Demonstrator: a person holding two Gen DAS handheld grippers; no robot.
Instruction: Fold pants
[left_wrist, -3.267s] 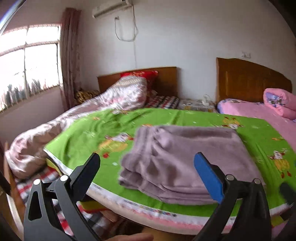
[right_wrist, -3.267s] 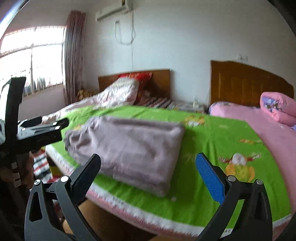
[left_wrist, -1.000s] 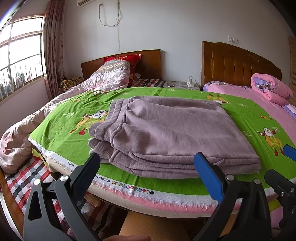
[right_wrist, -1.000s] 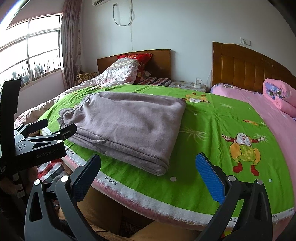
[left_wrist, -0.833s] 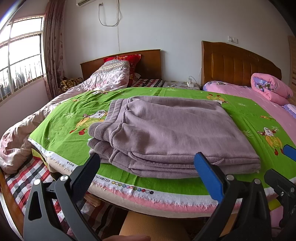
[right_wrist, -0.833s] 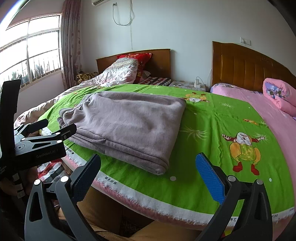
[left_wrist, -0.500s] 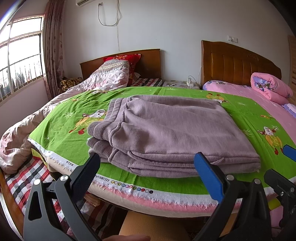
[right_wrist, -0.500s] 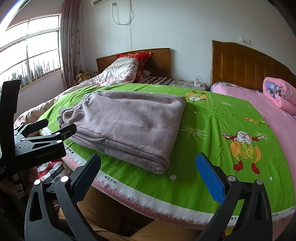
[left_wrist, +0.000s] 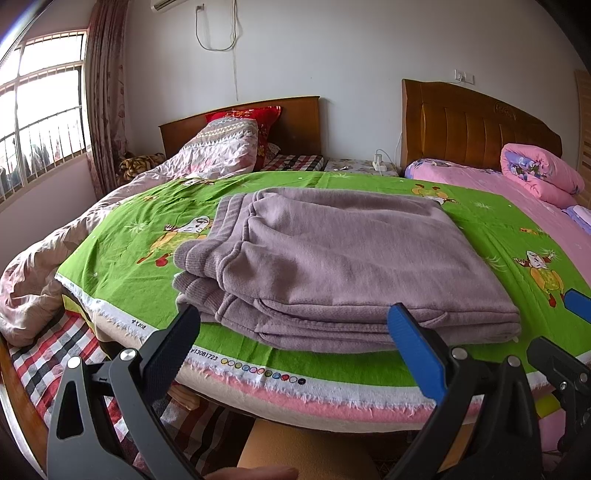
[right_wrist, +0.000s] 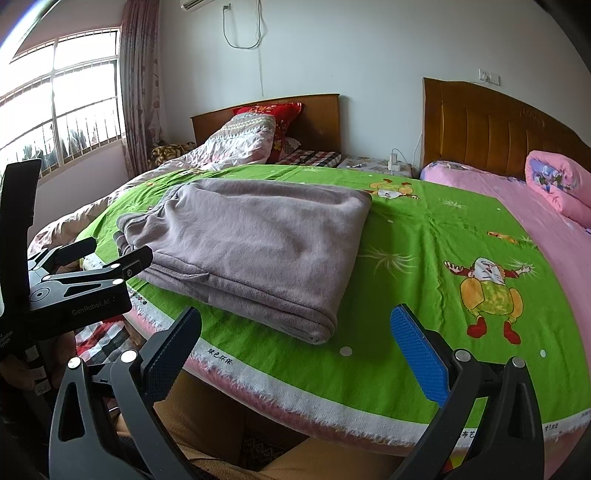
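Note:
The mauve pants (left_wrist: 332, 258) lie folded in a flat stack on the green cartoon sheet (left_wrist: 122, 251), near its front edge. They also show in the right wrist view (right_wrist: 251, 243), left of centre. My left gripper (left_wrist: 295, 347) is open and empty, held just in front of the stack, off the bed edge. My right gripper (right_wrist: 299, 350) is open and empty, in front of the bed edge, to the right of the stack. The left gripper also shows at the left of the right wrist view (right_wrist: 88, 262).
A pink bed (left_wrist: 517, 192) with a rolled pink quilt (left_wrist: 539, 173) lies to the right. A rumpled quilt (left_wrist: 48, 258) hangs at the left over a checked sheet. Wooden headboards (left_wrist: 476, 125) and a window (left_wrist: 40, 122) stand behind. The sheet's fringed edge (right_wrist: 295, 391) is close below the grippers.
Over three seconds both grippers came to rest in front of the bed. In the last second nothing has visibly moved.

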